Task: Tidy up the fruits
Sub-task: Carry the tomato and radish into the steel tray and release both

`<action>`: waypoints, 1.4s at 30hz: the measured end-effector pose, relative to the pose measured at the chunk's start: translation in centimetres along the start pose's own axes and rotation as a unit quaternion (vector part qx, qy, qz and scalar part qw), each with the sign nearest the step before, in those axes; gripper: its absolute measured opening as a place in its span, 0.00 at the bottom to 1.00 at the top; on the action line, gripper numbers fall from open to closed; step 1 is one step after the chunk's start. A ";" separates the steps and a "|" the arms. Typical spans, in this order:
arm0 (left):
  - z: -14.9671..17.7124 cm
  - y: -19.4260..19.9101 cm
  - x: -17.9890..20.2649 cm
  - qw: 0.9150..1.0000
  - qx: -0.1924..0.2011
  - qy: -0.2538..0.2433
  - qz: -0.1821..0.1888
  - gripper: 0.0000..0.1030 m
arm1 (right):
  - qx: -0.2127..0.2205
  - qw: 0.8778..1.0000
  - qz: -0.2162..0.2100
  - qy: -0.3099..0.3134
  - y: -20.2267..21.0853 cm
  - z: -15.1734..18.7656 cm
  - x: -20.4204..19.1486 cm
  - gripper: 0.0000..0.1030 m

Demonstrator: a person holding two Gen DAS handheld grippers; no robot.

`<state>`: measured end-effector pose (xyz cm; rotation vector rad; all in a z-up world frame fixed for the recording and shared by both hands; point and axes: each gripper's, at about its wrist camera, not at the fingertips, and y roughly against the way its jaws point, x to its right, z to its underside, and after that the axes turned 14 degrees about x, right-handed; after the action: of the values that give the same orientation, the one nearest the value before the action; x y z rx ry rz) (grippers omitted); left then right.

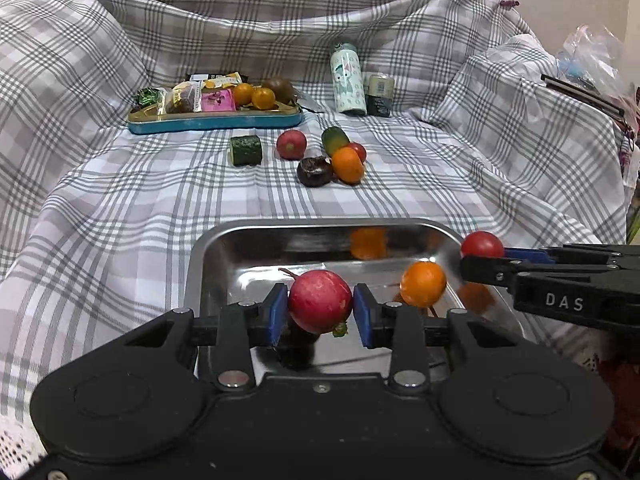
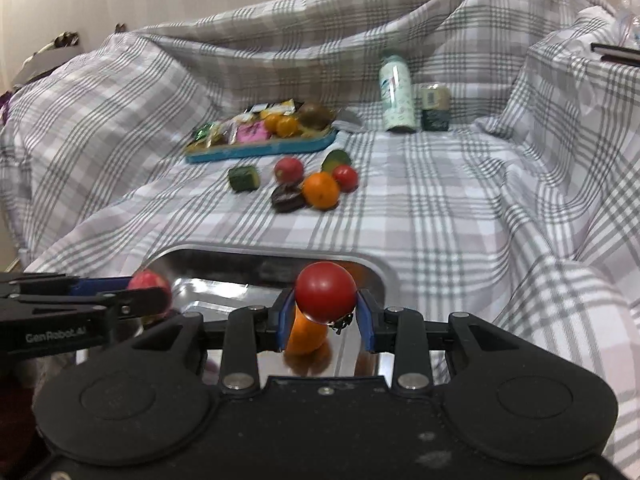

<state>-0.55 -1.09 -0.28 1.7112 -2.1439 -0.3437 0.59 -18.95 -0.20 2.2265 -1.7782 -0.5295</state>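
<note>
Red-pink round radish (image 1: pixel 320 301) sits clamped btwn the left hand-held gripper (image 1: pixel 320 312) pads, above the shiny steel tray (image 1: pixel 224 240). Firm, light, prob ok w/ a mid-body squeeze. Right hand-held gripper (image 2: pixel 326 316) is pinched on a smooth red cherry tomato (image 2: pixel 325 297), also over the tray; soft, slippery imo, go gentle.

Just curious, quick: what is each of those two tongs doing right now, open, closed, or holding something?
Left tongs: closed on the pink-red radish, above the metal tray.
Right tongs: closed on the red tomato, over the same tray.
</note>
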 end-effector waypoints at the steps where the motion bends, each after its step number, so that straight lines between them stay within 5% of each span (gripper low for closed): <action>1: 0.1 0.1 0.0 1.000 -0.002 0.002 0.003 0.43 | -0.004 1.000 -0.003 0.003 0.0 0.1 -0.1 0.33; 14: 0.4 0.4 0.2 1.000 -0.013 0.004 0.010 0.43 | -0.036 0.995 -0.071 0.059 0.6 1.2 -2.0 0.34; 42: 0.4 0.3 0.2 1.000 -0.010 0.007 -0.001 0.43 | -0.033 0.996 -0.063 0.050 0.4 1.0 -1.7 0.35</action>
<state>-0.99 -1.21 -0.49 1.7005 -2.1224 -0.3518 -0.47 -17.38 -0.75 2.2880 -1.5574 -0.4845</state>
